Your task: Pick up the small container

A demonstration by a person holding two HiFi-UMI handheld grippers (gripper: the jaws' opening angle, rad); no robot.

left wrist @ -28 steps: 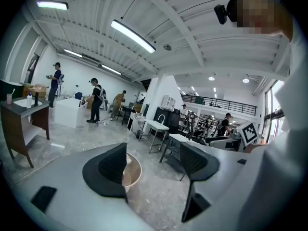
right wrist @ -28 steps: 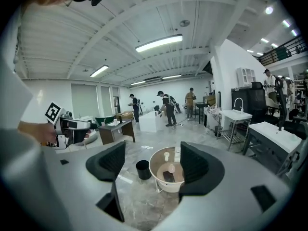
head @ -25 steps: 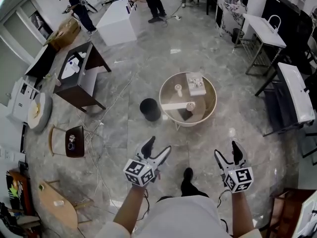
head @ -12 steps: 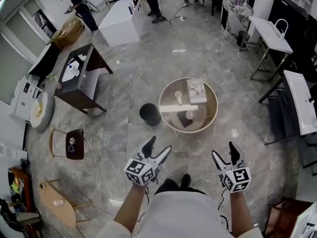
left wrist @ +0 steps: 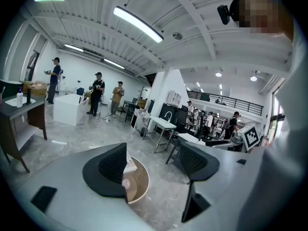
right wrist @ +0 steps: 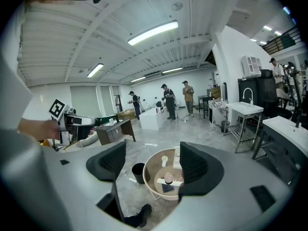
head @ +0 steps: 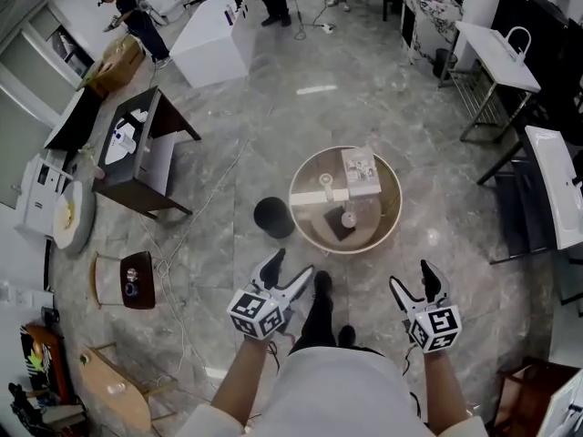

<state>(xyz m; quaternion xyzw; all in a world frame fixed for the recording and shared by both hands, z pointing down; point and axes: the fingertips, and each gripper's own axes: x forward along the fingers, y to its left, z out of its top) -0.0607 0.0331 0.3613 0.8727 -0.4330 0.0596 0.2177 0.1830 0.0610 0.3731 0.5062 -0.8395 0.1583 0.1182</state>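
Far left, a dark side table (head: pixel 137 153) is being seen out on the grey floor, well apart from the rest. A black bin (head: pixel 273 217) is being shown standing on the floor just beside the left rim of the round table (head: pixel 310 167).

The left gripper (head: pixel 291 267) is being held out low in front of the person. Its jaws are being kept wide apart with nothing gripped; only floor and a slice of the table's rim are being framed between them in the left gripper view.

On the table, the small container (head: pixel 348 218) is being shown upright, a bit toward the near rim. It's being flanked by the right end of a white strip (head: pixel 314 197) and a dark square mat (head: pixel 335 230), whether touching either can't be told. A printed box (head: pixel 361 169) is being carried toward the far right rim.

The right gripper (head: pixel 411 276) is being held level with the left one, its jaws likewise being kept spread wide and empty. The table and container are being lined up between them in the right gripper view, but well apart from the pads.

Off to the far right, a white sink unit (head: pixel 496 55) is being seen along the wall
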